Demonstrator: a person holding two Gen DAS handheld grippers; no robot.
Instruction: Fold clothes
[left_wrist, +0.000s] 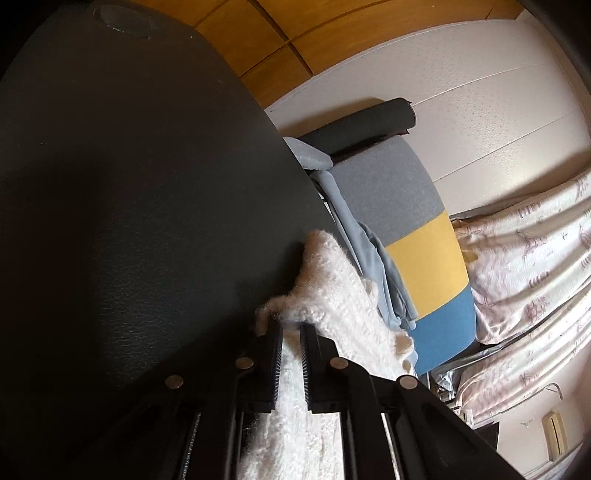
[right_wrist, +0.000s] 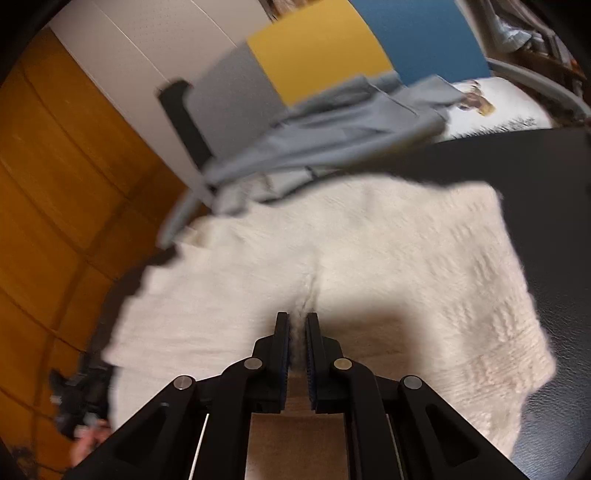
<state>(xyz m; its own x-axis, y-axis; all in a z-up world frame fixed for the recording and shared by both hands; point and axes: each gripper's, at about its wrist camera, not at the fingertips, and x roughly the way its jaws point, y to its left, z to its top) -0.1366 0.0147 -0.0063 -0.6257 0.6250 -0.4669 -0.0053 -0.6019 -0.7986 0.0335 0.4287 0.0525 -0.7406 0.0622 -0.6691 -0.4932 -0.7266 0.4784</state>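
Left claw (left_wrist: 291, 328) clamped on the white knit sweater (left_wrist: 332, 295), fuzzy edge bunched at the fingertips, fabric running back between the fingers toward the bottom of the frame. Right claw (right_wrist: 296, 317) likewise pinched shut on a tuck of the same white knit sweater (right_wrist: 369, 251), a small pucker rising just ahead of the tips at lower centre.

In the right wrist view, sweater spread flat on the dark counter (right_wrist: 554, 221), filling the middle of the frame, long side running left to right, left portion hanging past the counter's edge over the wooden floor (right_wrist: 55, 184). Bulk of the cloth directly ahead of the right claw and above it in the frame; likely fold direction therefore forward, away from the claw, toward the far edge at upper centre. In the left wrist view, only a narrow strip of sweater at lower centre, along the edge of the counter (left_wrist: 129, 203), so the left claw apparently at a border of the garment, the right nearer its middle.

Grey-blue garment (right_wrist: 332, 129) heaped at the far edge, touching or overlapping the sweater; exact boundary blurred. Striped chair (left_wrist: 417, 229) behind it. Sleeves and neckline not distinguishable. Dark blurred shape at lower left of the right view unreadable. Near hem hidden under the claw bodies.
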